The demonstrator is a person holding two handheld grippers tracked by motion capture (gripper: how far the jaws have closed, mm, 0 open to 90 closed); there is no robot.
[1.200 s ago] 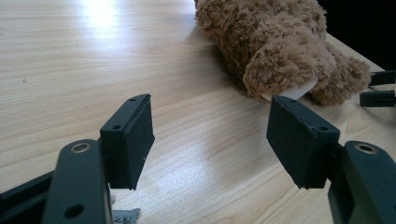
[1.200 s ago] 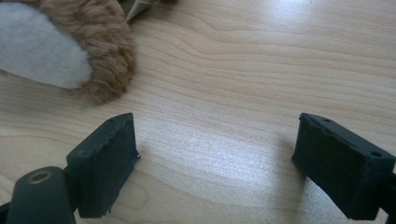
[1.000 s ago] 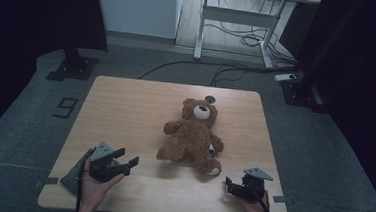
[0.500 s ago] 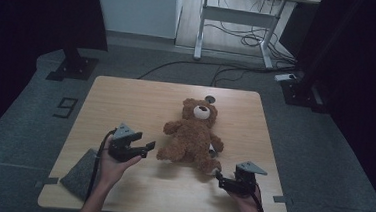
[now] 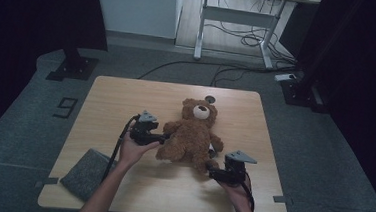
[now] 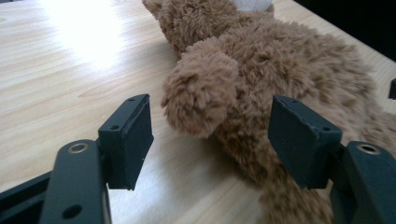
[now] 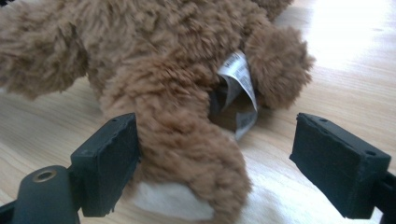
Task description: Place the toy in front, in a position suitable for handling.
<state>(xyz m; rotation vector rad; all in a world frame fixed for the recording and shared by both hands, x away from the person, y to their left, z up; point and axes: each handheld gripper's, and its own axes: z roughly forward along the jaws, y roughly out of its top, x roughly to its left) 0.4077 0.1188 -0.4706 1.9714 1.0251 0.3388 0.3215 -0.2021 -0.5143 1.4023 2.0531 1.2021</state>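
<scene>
**Q:** Brown fuzzy teddy bear on the wooden table, where's it sitting relative to your grippers?

**A:** It lies on its back between them. Your left gripper has its jaws spread wide, and they have just been opening a bit more; the bear's arm pokes into the gap with neither pad pressing on it. Your right gripper is spread apart too, with the bear's leg between the jaws, brushing one pad, the other well clear. White tag sits just beyond that leg. Grey cloth pad lies back beside your left forearm.
</scene>
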